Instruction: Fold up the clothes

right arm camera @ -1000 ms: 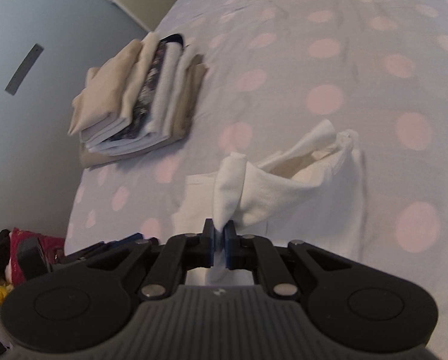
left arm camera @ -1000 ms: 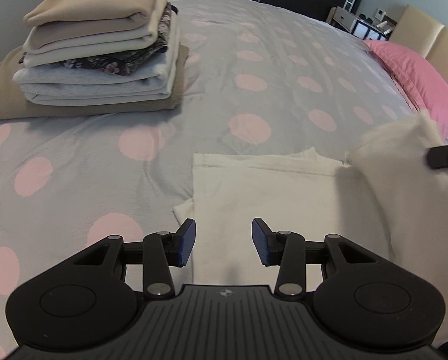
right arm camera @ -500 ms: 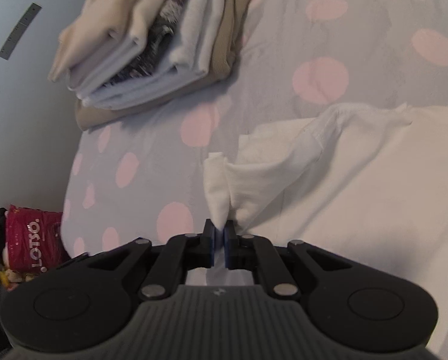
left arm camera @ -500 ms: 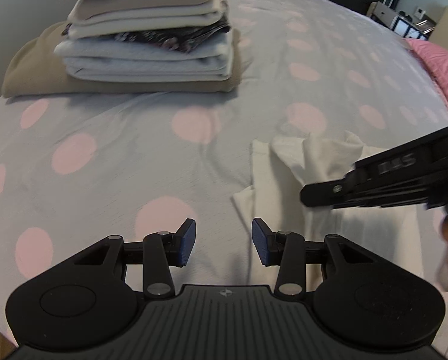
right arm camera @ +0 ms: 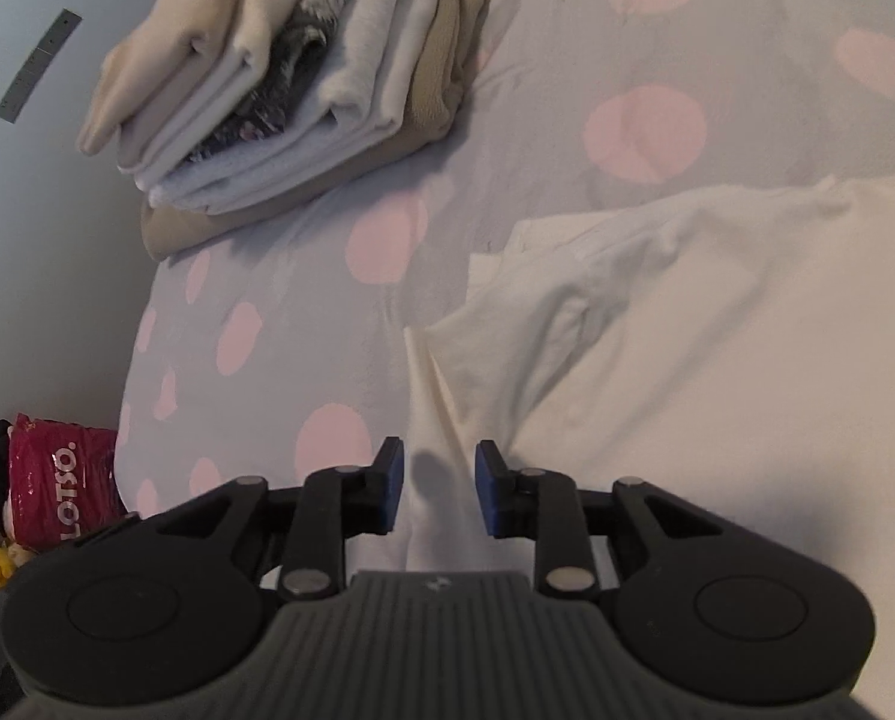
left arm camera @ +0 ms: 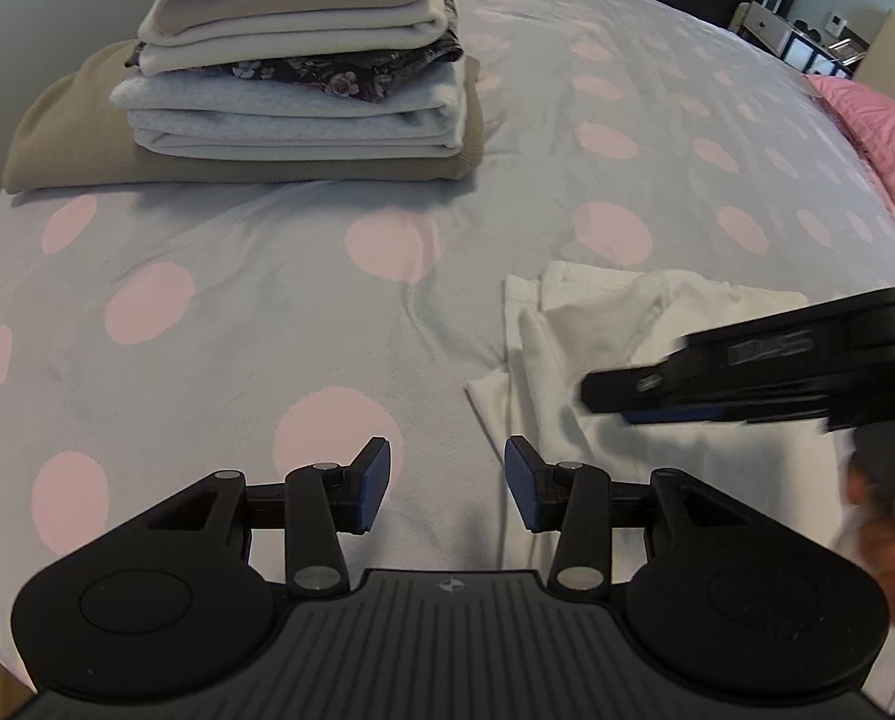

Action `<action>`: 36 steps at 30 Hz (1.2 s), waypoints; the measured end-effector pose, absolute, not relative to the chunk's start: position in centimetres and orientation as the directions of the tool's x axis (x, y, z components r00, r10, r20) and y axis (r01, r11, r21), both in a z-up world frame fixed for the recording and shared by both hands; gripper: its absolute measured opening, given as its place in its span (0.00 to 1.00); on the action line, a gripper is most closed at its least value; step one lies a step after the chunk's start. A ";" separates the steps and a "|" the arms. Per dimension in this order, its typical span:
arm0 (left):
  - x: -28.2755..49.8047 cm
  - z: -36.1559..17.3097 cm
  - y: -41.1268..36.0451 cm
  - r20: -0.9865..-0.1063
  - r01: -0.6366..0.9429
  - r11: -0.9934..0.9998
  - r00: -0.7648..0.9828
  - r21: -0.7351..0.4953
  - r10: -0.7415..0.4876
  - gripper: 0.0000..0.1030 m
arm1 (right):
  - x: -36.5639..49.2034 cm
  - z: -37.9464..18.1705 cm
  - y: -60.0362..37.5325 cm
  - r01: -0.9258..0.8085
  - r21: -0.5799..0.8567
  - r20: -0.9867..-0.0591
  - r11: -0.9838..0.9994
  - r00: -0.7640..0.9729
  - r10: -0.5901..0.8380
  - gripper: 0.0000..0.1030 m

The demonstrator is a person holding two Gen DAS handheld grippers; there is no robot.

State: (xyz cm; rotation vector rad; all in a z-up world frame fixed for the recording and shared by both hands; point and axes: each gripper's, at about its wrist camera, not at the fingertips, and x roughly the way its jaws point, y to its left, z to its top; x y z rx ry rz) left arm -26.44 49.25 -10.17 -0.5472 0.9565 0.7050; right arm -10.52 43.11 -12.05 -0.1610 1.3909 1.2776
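Your soft white garment (right arm camera: 717,348) is lying rumpled on the bed's (left arm camera: 267,312) plush grey cover with pink dots, near the neat stack of folded clothes (left arm camera: 291,66). A second ago your right hand-held gripper (right arm camera: 434,489) was pinching a raised fold; now its jaws are opening, the cloth lying slack between them, untouched. Your left hand-held gripper (left arm camera: 446,483) is hovering half-wide and empty, just beside the garment's left edge.
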 end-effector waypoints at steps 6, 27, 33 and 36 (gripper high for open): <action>-27.3 -10.6 47.7 -0.862 -0.699 0.678 0.468 -0.228 0.193 0.40 | -9.0 -9.3 35.7 -0.795 0.502 -0.775 0.341 -0.237 0.586 0.41; -32.5 -12.9 38.6 -0.893 -0.699 0.682 0.424 -0.215 0.153 0.39 | -15.3 -15.4 11.5 -0.896 0.220 -0.806 0.386 0.056 0.589 0.40; -32.4 -14.0 38.3 -0.917 -0.705 0.687 0.372 -0.178 0.145 0.32 | -15.4 -16.0 11.5 -0.900 0.210 -0.796 0.381 0.069 0.602 0.38; -32.5 -14.5 38.5 -0.926 -0.712 0.678 0.357 -0.181 0.127 0.29 | -15.5 -16.5 12.0 -0.902 0.210 -0.795 0.376 0.066 0.603 0.37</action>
